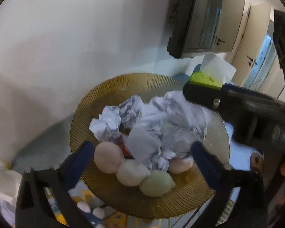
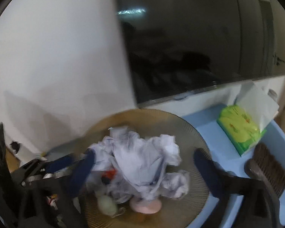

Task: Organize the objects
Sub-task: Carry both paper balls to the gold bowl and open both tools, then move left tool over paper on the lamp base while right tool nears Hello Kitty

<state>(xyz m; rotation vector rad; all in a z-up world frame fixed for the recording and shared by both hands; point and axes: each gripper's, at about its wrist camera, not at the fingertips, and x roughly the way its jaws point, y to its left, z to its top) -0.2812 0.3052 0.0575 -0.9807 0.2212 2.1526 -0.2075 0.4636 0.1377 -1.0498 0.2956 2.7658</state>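
An amber ribbed glass plate (image 1: 96, 112) holds crumpled white paper (image 1: 148, 125) and several soft round pieces, pink (image 1: 106, 157), white (image 1: 131, 172) and pale green (image 1: 155, 184). My left gripper (image 1: 142, 155) is open, its blue fingers (image 1: 79, 157) astride the near side of the pile. The right gripper's black body (image 1: 256, 114) reaches in from the right. In the right wrist view the same plate (image 2: 191, 133) and paper (image 2: 142, 159) lie between the open right gripper (image 2: 144, 161) fingers (image 2: 207, 167), with the left gripper's fingers (image 2: 57, 163) at the left.
A green tissue pack (image 2: 239, 127) and a dark brush (image 2: 267, 169) lie on a light blue surface (image 2: 205, 125) to the right. A large dark screen (image 2: 199, 43) hangs on the white wall (image 1: 66, 38) behind. Small pale pieces (image 1: 83, 207) lie below the plate.
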